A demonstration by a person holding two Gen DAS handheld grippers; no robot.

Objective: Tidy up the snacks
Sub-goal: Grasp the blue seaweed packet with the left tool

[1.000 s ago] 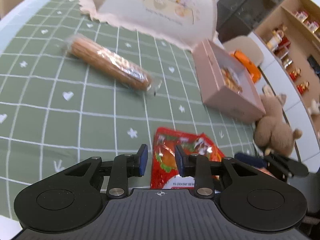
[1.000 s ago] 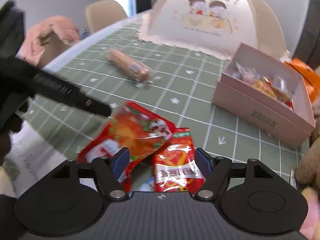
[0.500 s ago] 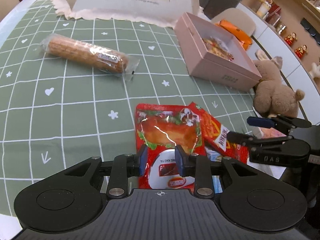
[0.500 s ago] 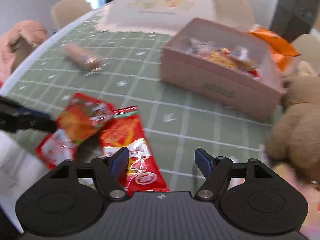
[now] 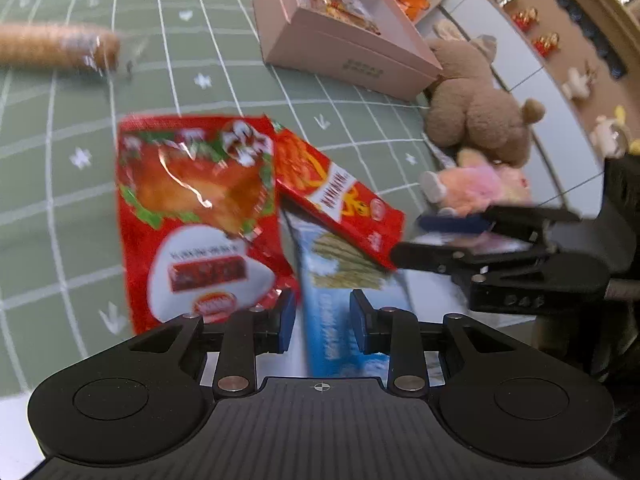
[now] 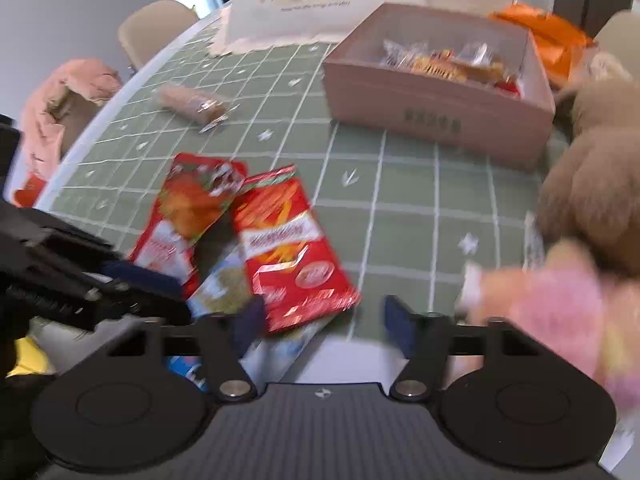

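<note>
Three flat snack packs lie overlapped near the front edge of the green checked tablecloth (image 6: 400, 184): a large red packet (image 5: 192, 216) on the left, a narrower red stick-snack packet (image 6: 288, 248) leaning across it, and a blue packet (image 5: 340, 280) pinned partly beneath both. A wrapped biscuit roll (image 6: 192, 102) lies well apart further back, and the pink box (image 6: 436, 108), already holding several sweets, stands open beyond them. The left gripper (image 5: 322, 320) hovers over the blue packet with its fingers narrowly parted, the packet's body showing in the gap, though whether the pads touch it cannot be told. The right gripper (image 6: 324, 322) has its jaws closing; in its own view they are spread, with the lower corner of the stick-snack packet between them and no pad visibly pressing yet. The likeliest trouble is the overlap: a pinch on one corner could drag or flip the neighbouring packs, and the blue one could slide off the table edge just beside it. Both grippers work the same small heap and may knock together. The glossy foil looks slippery, so a shallow corner grip may slip free on the way to the box. The brown teddy bear (image 5: 476, 120) and pink plush toy (image 6: 560, 304) crowd the right side.
</note>
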